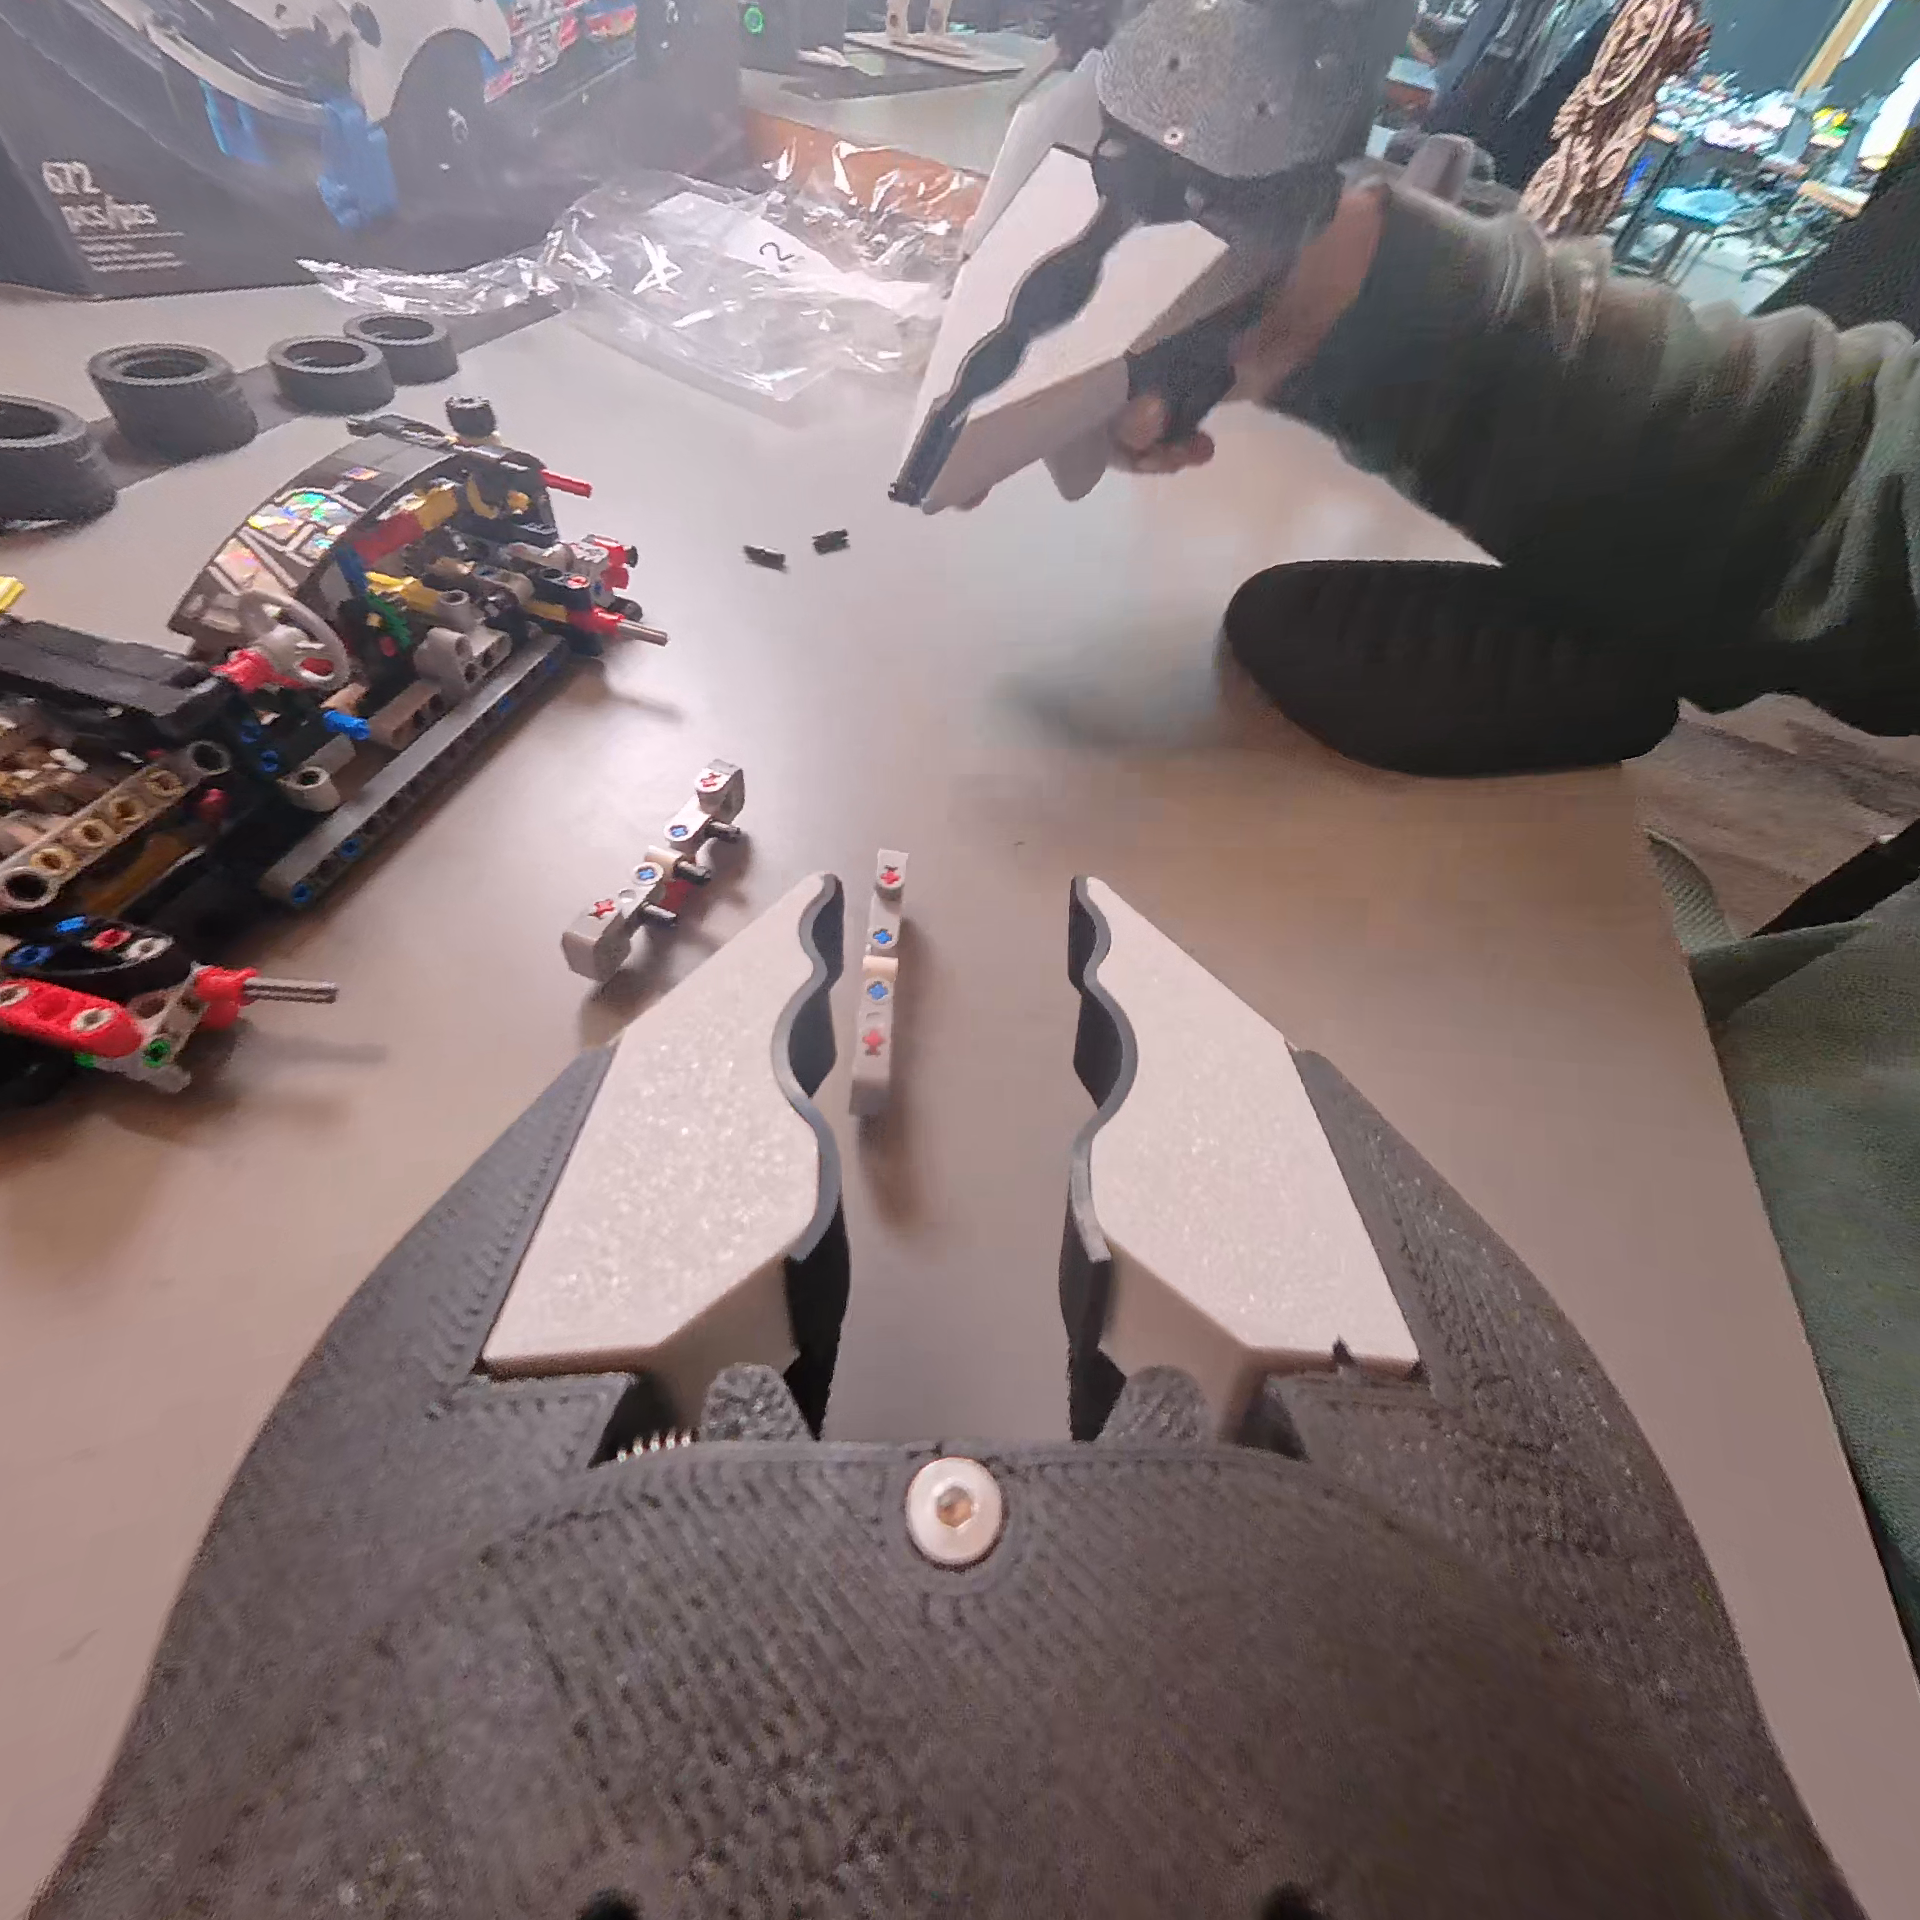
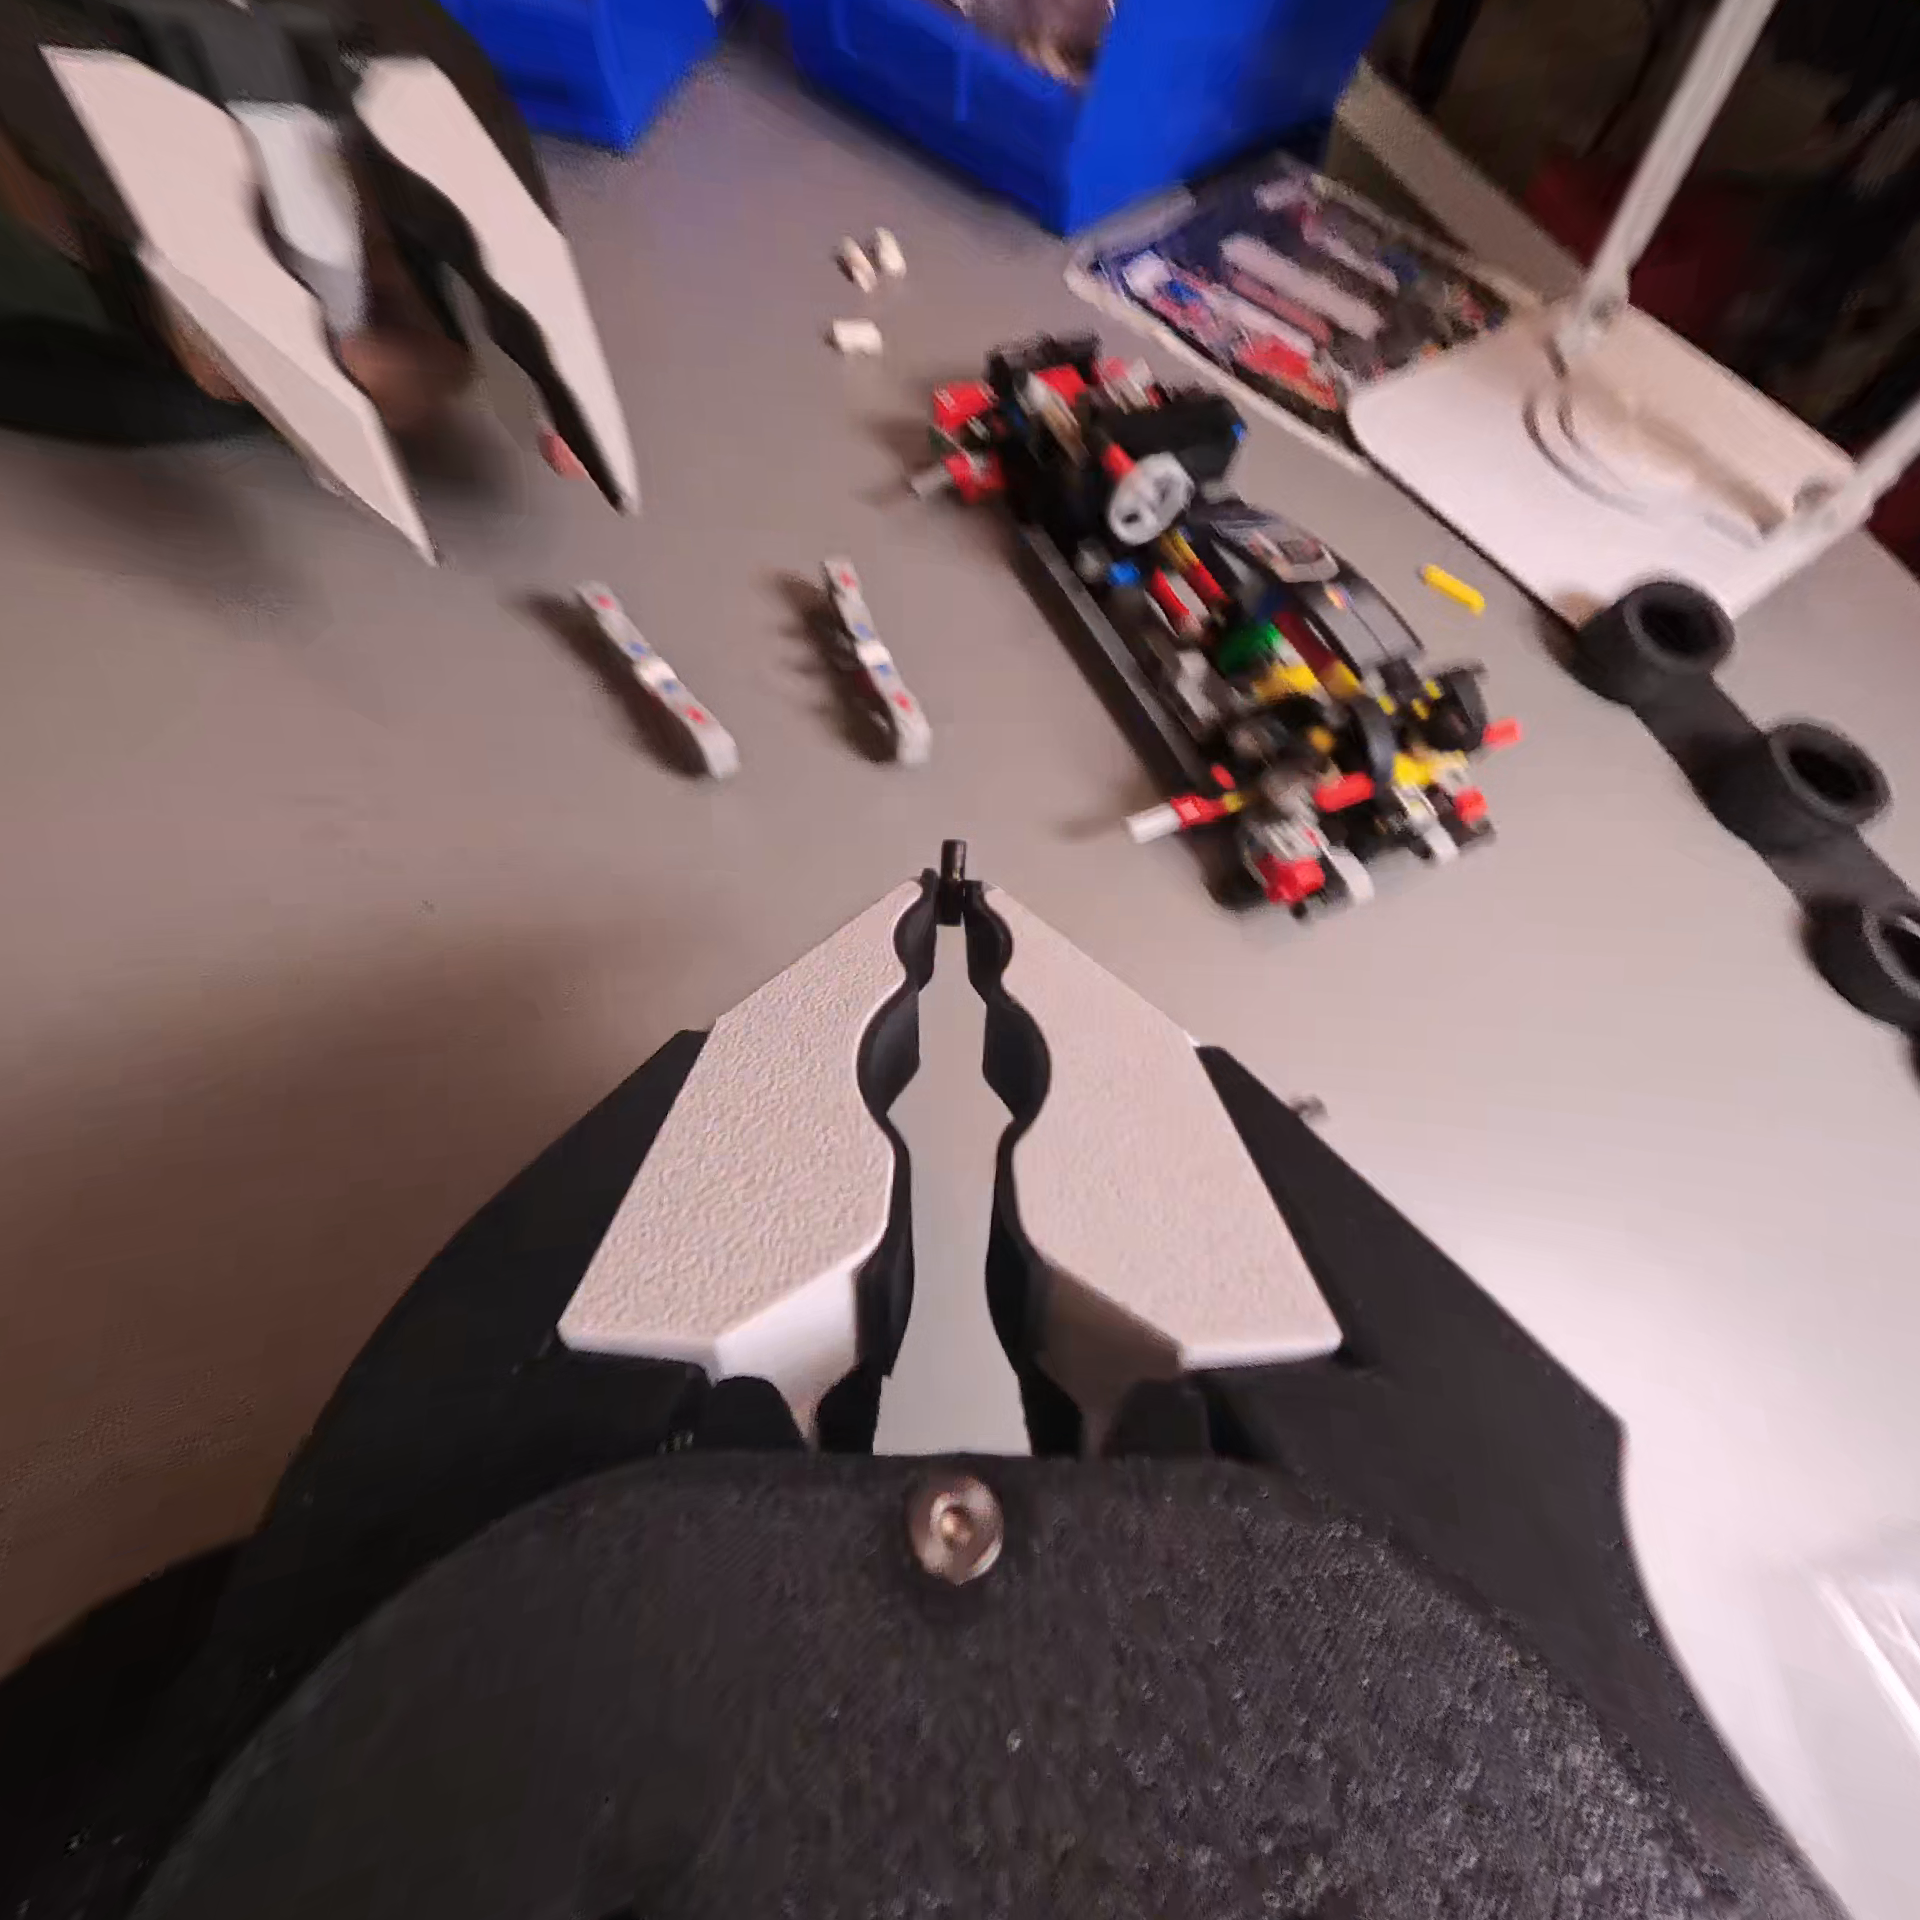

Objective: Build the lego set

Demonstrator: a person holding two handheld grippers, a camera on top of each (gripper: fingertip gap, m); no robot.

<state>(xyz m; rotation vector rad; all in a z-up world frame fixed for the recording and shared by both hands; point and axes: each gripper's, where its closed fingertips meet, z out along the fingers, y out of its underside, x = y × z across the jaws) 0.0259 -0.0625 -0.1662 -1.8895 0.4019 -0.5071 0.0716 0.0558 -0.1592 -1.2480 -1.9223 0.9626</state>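
My left gripper (image 1: 951,904) is open low over the table. A grey beam (image 1: 881,977) with red and blue pins lies between its fingers, close to the left pad (image 1: 816,935) and clear of the right one. A second grey beam (image 1: 660,873) with black pins in it lies just to the left. My right gripper (image 2: 951,894) is shut on a small black pin (image 2: 951,864) that sticks out past the fingertips. It shows in the left wrist view (image 1: 914,497), raised at the far side. The part-built car (image 1: 364,644) lies to the left. Both beams (image 2: 655,675) (image 2: 878,665) and the blurred left gripper (image 2: 520,520) show in the right wrist view.
Two loose black pins (image 1: 764,556) lie beyond the beams. Black tyres (image 1: 171,395), the set's box (image 1: 208,125) and an empty plastic bag (image 1: 727,281) are at the back. A red sub-assembly (image 1: 104,1008) lies left. Blue bins (image 2: 1039,104), a booklet (image 2: 1288,281) and a white lamp base (image 2: 1600,457) stand beyond the car (image 2: 1247,644). The grippers' ends are close to 15 centimeters from one another. The part-built car (image 1: 364,644) is about equally far from each gripper, around 15 centimeters.
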